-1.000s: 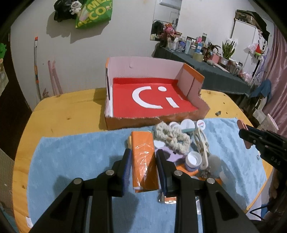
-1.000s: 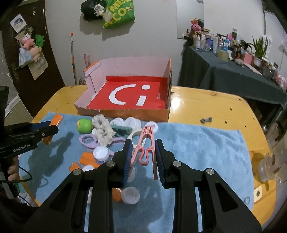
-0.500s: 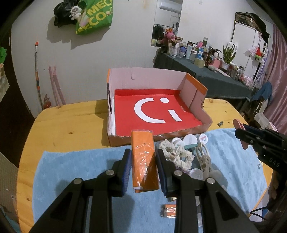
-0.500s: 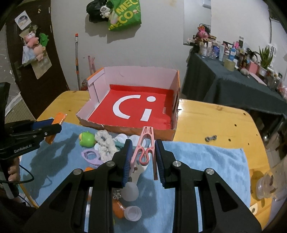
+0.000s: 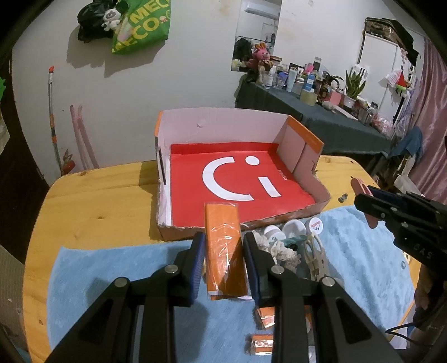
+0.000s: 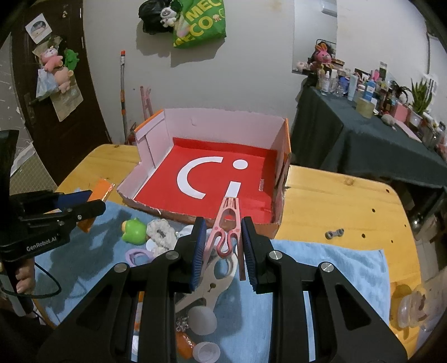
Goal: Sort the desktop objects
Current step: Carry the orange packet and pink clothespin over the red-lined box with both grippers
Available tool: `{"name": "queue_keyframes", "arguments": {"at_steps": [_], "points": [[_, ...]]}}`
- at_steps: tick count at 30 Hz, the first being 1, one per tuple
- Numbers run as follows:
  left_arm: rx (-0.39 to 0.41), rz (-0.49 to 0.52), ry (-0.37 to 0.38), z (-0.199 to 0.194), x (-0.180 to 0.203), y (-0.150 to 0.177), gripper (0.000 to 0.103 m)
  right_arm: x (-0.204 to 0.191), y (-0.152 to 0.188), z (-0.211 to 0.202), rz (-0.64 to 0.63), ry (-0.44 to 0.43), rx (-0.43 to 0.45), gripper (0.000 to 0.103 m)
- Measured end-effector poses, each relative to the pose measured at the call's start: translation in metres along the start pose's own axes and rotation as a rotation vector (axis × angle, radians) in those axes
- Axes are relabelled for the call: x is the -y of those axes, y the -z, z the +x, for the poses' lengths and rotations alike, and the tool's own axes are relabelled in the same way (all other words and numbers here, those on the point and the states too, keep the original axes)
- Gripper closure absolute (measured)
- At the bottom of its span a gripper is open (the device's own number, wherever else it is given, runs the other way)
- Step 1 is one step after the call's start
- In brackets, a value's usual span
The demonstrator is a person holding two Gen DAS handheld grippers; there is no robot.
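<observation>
Sorting has barely begun: the cardboard box (image 5: 178, 131) holds nothing yet. The left hand-held gripper (image 5: 223, 248) clamps an orange packet (image 5: 225, 251) and the right hand-held gripper (image 6: 222, 243) a pink clothes peg (image 6: 226, 223), both near its front wall, while caps, a scrunchie (image 6: 159, 233) and a green toy (image 6: 134, 230) wait on the blue towel (image 6: 321, 265).

The green bag (image 6: 199, 23) hanging on the wall carries large pale letters, "MEC" above "ECO" (both words are cut off by folds in the fabric). The red sheet (image 6: 212, 178) lying inside the cardboard box (image 6: 220, 125) bears a big white sign: an open curve, a round dot and a short bar. In the left wrist view a small line of print runs along that sheet's right edge, too small to read. The black body of the left gripper (image 6: 71, 208) is printed "GenRobot.AI" in white. The right gripper (image 5: 371, 201), seen from the left wrist, shows faint raised letters that look like "BAS". A white cap (image 5: 315, 224) on the blue towel has a small red and blue logo, unreadable.
</observation>
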State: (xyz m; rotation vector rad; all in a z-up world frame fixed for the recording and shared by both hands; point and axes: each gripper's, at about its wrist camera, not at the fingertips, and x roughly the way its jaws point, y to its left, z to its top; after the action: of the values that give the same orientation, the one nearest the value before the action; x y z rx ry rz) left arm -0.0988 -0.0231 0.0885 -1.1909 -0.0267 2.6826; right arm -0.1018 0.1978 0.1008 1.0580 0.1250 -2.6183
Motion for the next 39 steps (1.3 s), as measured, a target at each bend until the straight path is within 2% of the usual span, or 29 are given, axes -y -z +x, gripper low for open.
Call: {"name": "queue_keyframes", "arguments": {"at_steps": [22, 39], "points": [[-0.003, 0.023, -0.02, 0.022, 0.005, -0.029, 0.073, -0.004, -0.029, 0.023, -0.021, -0.026, -0.002, 0.078], [-0.047, 0.024, -0.041, 0.063, -0.001, -0.051, 0.073, 0.001, -0.047, 0.07, -0.025, -0.035, -0.067, 0.078]]}}
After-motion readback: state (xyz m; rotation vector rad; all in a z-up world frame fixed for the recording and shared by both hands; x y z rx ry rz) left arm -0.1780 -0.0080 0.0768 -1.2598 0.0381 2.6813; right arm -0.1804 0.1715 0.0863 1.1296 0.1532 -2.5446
